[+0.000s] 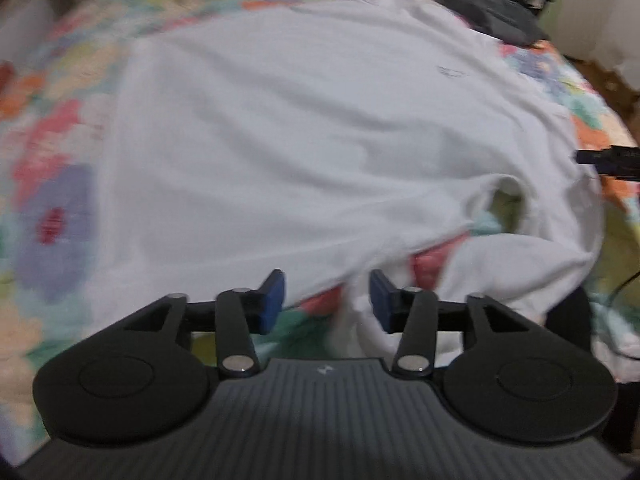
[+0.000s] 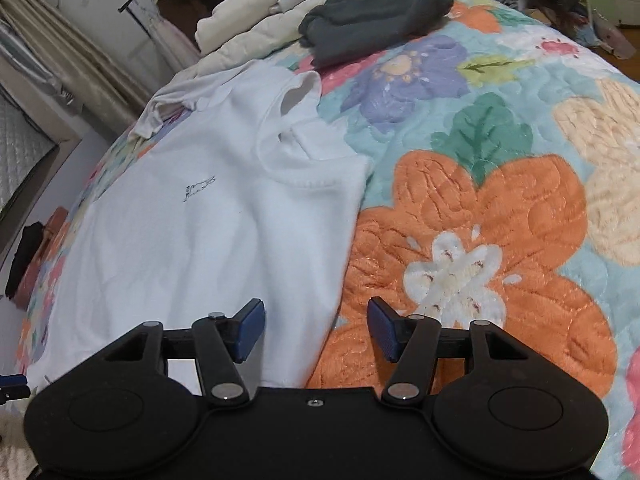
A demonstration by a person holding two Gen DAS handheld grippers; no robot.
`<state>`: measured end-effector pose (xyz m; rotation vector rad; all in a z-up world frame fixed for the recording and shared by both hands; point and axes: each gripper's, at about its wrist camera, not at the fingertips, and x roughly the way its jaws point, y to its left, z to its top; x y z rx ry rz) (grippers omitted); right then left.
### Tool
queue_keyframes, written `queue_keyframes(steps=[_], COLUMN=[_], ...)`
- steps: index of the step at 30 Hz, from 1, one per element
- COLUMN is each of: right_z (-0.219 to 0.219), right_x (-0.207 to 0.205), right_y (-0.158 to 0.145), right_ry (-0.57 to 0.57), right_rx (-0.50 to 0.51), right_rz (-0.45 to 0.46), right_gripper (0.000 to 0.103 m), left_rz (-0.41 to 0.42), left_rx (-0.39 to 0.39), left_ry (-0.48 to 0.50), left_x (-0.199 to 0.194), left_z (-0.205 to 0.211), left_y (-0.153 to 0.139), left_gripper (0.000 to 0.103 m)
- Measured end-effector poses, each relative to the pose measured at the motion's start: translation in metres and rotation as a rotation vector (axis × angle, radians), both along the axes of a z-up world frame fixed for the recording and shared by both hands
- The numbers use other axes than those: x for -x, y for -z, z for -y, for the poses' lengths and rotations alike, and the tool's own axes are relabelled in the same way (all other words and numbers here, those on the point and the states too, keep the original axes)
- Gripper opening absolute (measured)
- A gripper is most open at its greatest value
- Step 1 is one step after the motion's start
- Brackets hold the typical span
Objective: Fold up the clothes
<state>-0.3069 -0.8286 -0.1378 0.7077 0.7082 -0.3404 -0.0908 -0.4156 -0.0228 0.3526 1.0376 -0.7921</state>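
Here the white shirt point(image 2: 208, 216) lies spread flat on the flowered quilt point(image 2: 500, 216), its neck hole toward twelve o'clock in the right view. The right gripper point(image 2: 316, 330) hangs released, straddling the shirt's side edge, clasping nothing. The left gripper point(image 1: 327, 300) is likewise parted, with a wrinkled flap of cloth at one o'clock. To fold cleanly, I judge each gripper should pinch one layer at a corner, then lift together, keeping the edge taut.
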Motion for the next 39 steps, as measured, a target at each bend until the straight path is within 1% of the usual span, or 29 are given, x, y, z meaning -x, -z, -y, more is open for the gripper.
queue_keyframes(steps=[2, 3, 4, 5, 6, 7, 8, 10, 11, 12, 13, 14, 16, 17, 19, 20, 21, 23, 25, 29, 31, 32, 34, 36, 37, 38, 39], right_z=[-0.004, -0.005, -0.006, -0.006, -0.005, -0.004, -0.003, -0.001, -0.001, -0.001, -0.002, -0.004, -0.009, -0.010, -0.012, -0.012, -0.011, -0.011, -0.011, -0.015, -0.017, -0.017, -0.016, -0.008, -0.003, 0.003, 0.010], right_x=[0.005, 0.007, 0.009, 0.010, 0.011, 0.011, 0.010, 0.005, 0.003, 0.002, 0.001, 0.000, -0.002, -0.003, -0.002, -0.001, -0.001, 0.001, 0.001, 0.001, 0.002, 0.002, 0.002, 0.003, 0.002, 0.000, -0.003], right_y=[-0.001, 0.000, 0.000, 0.001, 0.002, 0.003, 0.004, 0.005, 0.005, 0.005, 0.005, 0.005, 0.005, 0.005, 0.006, 0.006, 0.006, 0.006, 0.005, 0.002, 0.003, 0.004, 0.007, 0.011, 0.013, 0.015, 0.017], right_ry=[-0.007, -0.015, -0.024, -0.029, -0.025, -0.018, -0.011, 0.002, 0.006, 0.008, 0.004, -0.008, -0.032, -0.033, -0.024, -0.013, -0.004, -0.002, -0.007, -0.028, -0.045, -0.050, -0.055, -0.023, -0.001, 0.018, 0.037], right_rx=[0.006, 0.010, 0.015, 0.018, 0.016, 0.010, 0.007, 0.007, 0.008, 0.010, 0.020, 0.039, 0.080, 0.089, 0.093, 0.086, 0.080, 0.075, 0.075, 0.075, 0.052, 0.043, 0.024, -0.014, -0.037, -0.058, -0.077], right_rz=[0.007, 0.008, 0.008, 0.011, 0.016, 0.019, 0.021, 0.021, 0.020, 0.019, 0.016, 0.010, -0.001, -0.002, 0.004, 0.010, 0.015, 0.021, 0.018, 0.011, 0.026, 0.036, 0.058, 0.099, 0.122, 0.141, 0.158], right_gripper=[0.063, 0.063, 0.063, 0.063, 0.063, 0.063, 0.064, 0.064, 0.065, 0.065, 0.066, 0.066, 0.066, 0.066, 0.068, 0.068, 0.068, 0.068, 0.068, 0.069, 0.069, 0.069, 0.069, 0.069, 0.069, 0.069, 0.068], left_rz=[-0.055, -0.065, -0.072, -0.057, -0.018, 0.026, 0.048, 0.070, 0.102, 0.141, 0.166, 0.169, 0.144, 0.125, 0.082, 0.078, 0.090, 0.150, 0.232, 0.281, 0.284, 0.279, 0.243, 0.213, 0.216, 0.230, 0.256], left_rx=[0.021, 0.025, 0.029, 0.010, -0.030, -0.051, -0.046, -0.036, -0.054, -0.083, -0.104, -0.114, -0.131, -0.139, -0.148, -0.149, -0.147, -0.127, -0.093, -0.003, 0.029, 0.040, 0.034, 0.021, 0.016, 0.013, -0.005], left_ry=[0.060, 0.082, 0.103, 0.105, 0.101, 0.081, 0.038, -0.107, -0.170, -0.213, -0.233, -0.246, -0.245, -0.242, -0.251, -0.255, -0.256, -0.253, -0.241, -0.095, 0.037, 0.127, 0.245, 0.345, 0.388, 0.412, 0.415], left_x=[0.001, 0.005, 0.009, 0.013, 0.019, 0.024, 0.026, 0.024, 0.024, 0.027, 0.031, 0.034, 0.043, 0.047, 0.053, 0.054, 0.055, 0.056, 0.056, 0.049, 0.049, 0.050, 0.053, 0.057, 0.063, 0.064, 0.064], left_z=[0.012, 0.017, 0.021, 0.024, 0.026, 0.023, 0.015, -0.009, -0.020, -0.031, -0.038, -0.045, -0.053, -0.054, -0.055, -0.053, -0.052, -0.050, -0.042, -0.005, 0.024, 0.041, 0.069, 0.092, 0.101, 0.108, 0.114], left_y=[0.012, 0.019, 0.026, 0.032, 0.035, 0.032, 0.024, 0.004, -0.004, -0.012, -0.017, -0.021, -0.022, -0.019, -0.014, -0.013, -0.015, -0.027, -0.041, -0.042, -0.028, -0.017, 0.003, 0.021, 0.029, 0.037, 0.046], left_gripper=[0.052, 0.050, 0.033, 0.006, 0.006, 0.006, 0.006, 0.006, 0.006, 0.006, 0.006, 0.007, 0.008, 0.010, 0.012, 0.013, 0.017, 0.040, 0.044, 0.045, 0.045, 0.045, 0.045, 0.045, 0.045, 0.047, 0.049])
